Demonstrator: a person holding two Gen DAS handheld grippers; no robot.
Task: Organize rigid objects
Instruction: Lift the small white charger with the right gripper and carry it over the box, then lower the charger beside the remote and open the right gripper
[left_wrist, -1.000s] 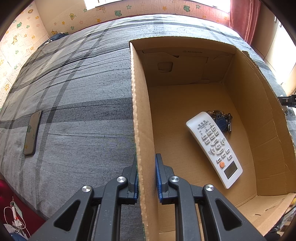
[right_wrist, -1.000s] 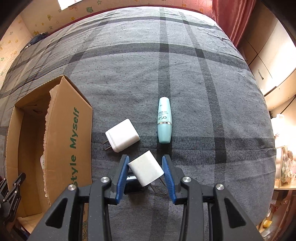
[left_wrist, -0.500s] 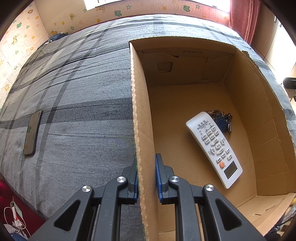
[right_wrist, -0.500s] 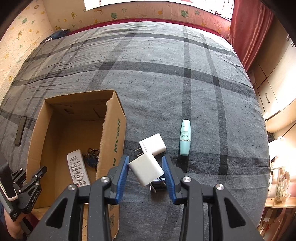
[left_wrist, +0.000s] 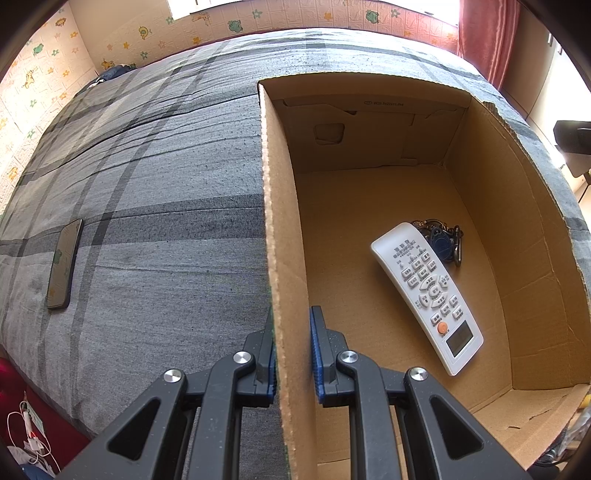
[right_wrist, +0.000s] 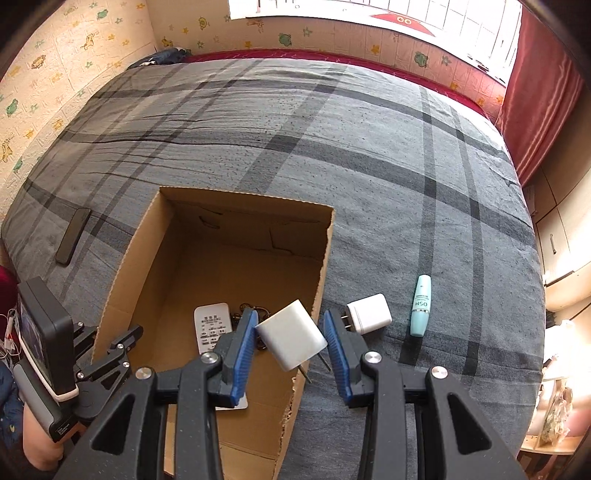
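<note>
You have the smooth white charger (right_wrist: 291, 334), prongs down, clamped in the right gripper (right_wrist: 290, 343) above the cardboard box's (left_wrist: 532, 295) right wall. Clear that ragged corrugated edge, then release beside the remote (left_wrist: 428, 295). Your left gripper (left_wrist: 293, 343) pinches the left wall, steadying the box on the soft plaid bedspread (right_wrist: 369, 155).

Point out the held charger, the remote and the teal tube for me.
held charger (right_wrist: 291, 334), right wrist view, middle of its white face.
remote (left_wrist: 424, 291), left wrist view, on its keypad.
teal tube (right_wrist: 420, 305), right wrist view, on its labelled body.
</note>
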